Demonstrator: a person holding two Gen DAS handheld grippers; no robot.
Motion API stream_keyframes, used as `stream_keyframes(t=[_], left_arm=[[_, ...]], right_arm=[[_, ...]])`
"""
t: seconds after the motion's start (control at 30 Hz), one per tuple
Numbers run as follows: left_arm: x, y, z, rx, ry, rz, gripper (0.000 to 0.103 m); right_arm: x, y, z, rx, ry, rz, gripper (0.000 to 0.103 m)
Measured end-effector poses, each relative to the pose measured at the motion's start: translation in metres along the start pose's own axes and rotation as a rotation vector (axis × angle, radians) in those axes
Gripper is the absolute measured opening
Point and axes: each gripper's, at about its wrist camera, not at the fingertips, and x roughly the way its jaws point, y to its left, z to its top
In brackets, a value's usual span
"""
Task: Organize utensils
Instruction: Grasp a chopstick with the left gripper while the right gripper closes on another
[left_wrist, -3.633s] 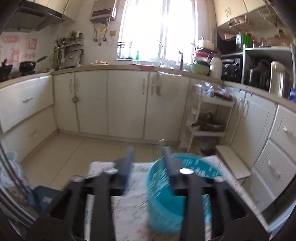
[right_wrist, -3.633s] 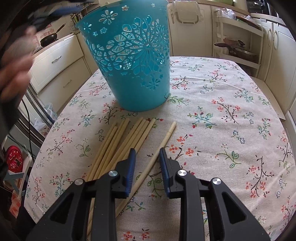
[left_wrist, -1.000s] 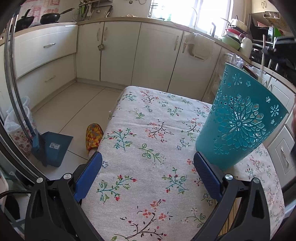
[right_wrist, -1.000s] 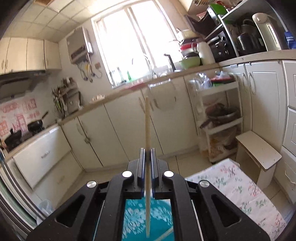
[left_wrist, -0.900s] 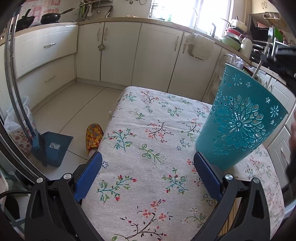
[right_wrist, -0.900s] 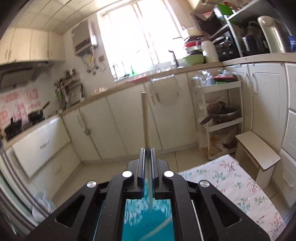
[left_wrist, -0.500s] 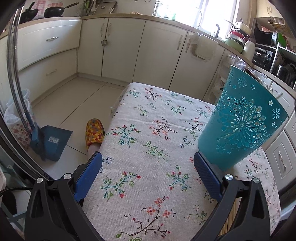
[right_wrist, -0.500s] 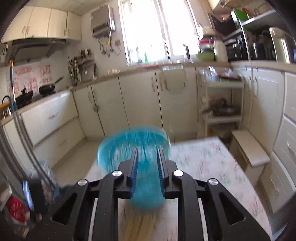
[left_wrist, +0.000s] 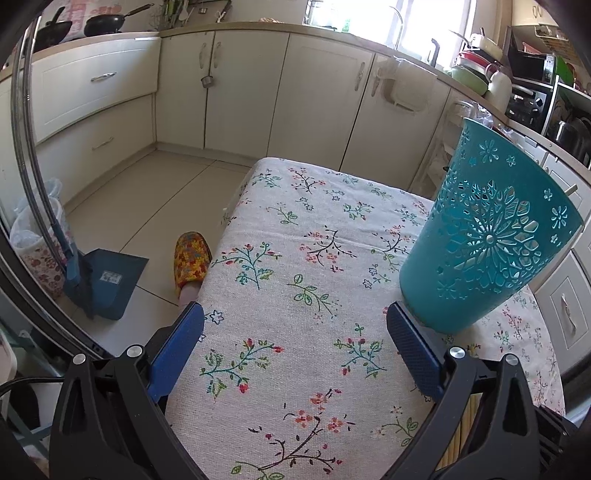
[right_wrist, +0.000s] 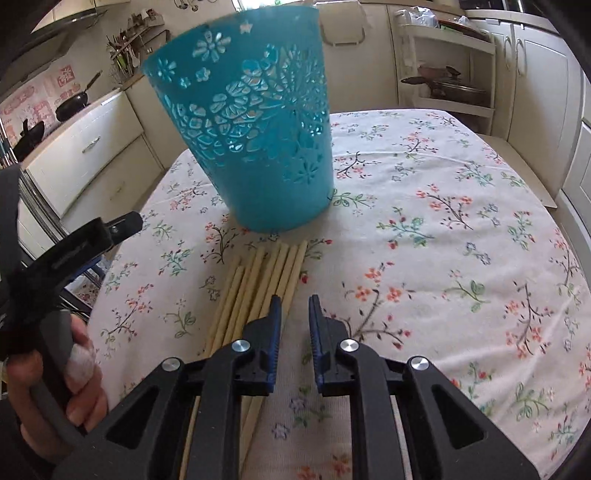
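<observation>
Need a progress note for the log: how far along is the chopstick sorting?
Done: one chopstick tip pokes above the rim of the teal basket.
In hand: nothing; right gripper jaws slightly apart and empty over the pile, left gripper wide open beside the basket.
Left: a bundle of chopsticks lying on the tablecloth.

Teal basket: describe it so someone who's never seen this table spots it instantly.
Start at the table with the floral tablecloth. On it stands one tall teal basket, upright, wider at the rim than the base, just beyond a row of loose wooden chopsticks. It is the only coloured container there, and its wall is pierced with cut-out flower patterns.
</observation>
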Motion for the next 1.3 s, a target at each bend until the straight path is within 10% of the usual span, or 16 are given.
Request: stream_keyframes(t=[0.57,0.87,1.3], left_arm=[[0.001,-0.002,-0.001,0.012,0.006,-0.013,0.095],[-0.021,-0.053,-0.025,0.244,0.112,-0.156,0.095],[-0.004,-0.076,-0.051,0.35,0.234,-0.007,0.084]], right_arm=[[0.0,0.008,-0.008,-0.135,0.041,-0.065,0.008],[-0.023,-0.03,-0.032,-0.004,-0.014,0.025,0.006],[-0.022,-0.033,-0.033,0.012,-0.025,0.059,0.006]])
